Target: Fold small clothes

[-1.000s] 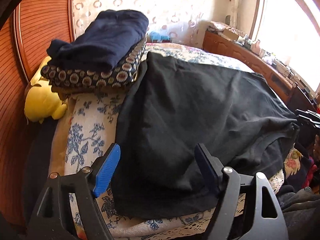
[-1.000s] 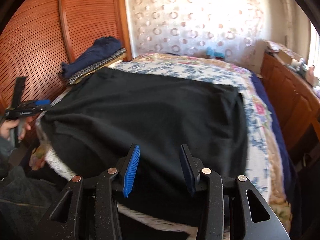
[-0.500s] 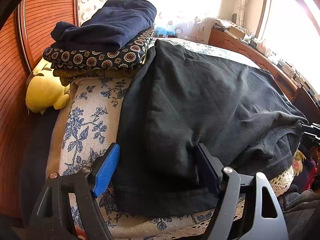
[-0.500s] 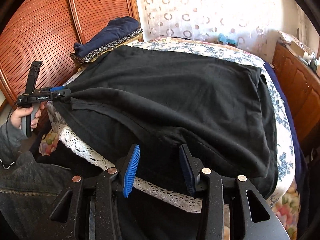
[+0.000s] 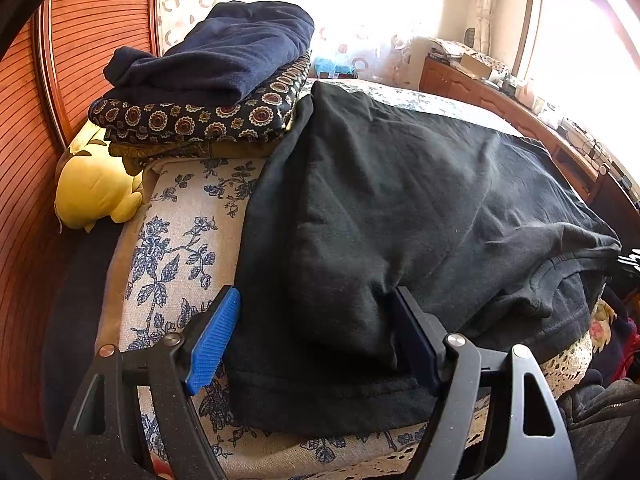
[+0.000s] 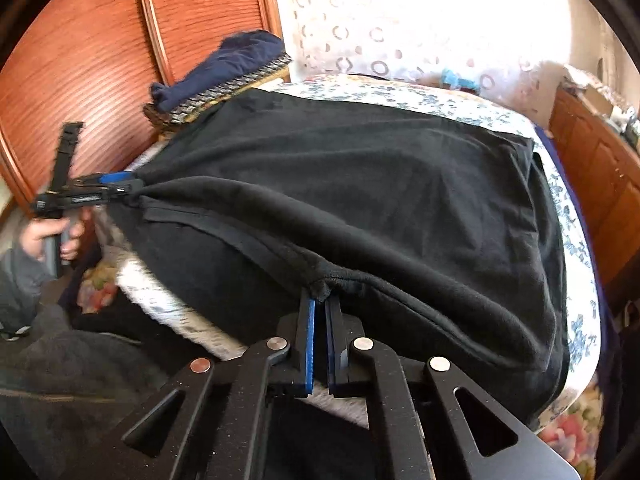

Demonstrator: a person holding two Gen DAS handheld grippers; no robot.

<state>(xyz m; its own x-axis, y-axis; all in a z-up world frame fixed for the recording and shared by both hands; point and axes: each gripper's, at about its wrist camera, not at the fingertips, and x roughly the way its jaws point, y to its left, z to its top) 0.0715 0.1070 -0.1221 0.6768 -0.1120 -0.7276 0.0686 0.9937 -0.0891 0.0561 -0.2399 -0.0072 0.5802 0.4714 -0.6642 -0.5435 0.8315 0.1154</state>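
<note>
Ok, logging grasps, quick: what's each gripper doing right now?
Left gripper: open, jaws straddling the black garment.
Right gripper: shut on the black garment's edge.

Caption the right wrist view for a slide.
Right gripper pinches the black shirt's near edge; left gripper holds its far corner.

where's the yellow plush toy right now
In the left wrist view, the yellow plush toy sits at the left, wedged between the wooden slatted wall and the floral bedspread, below the folded clothes stack.
</note>
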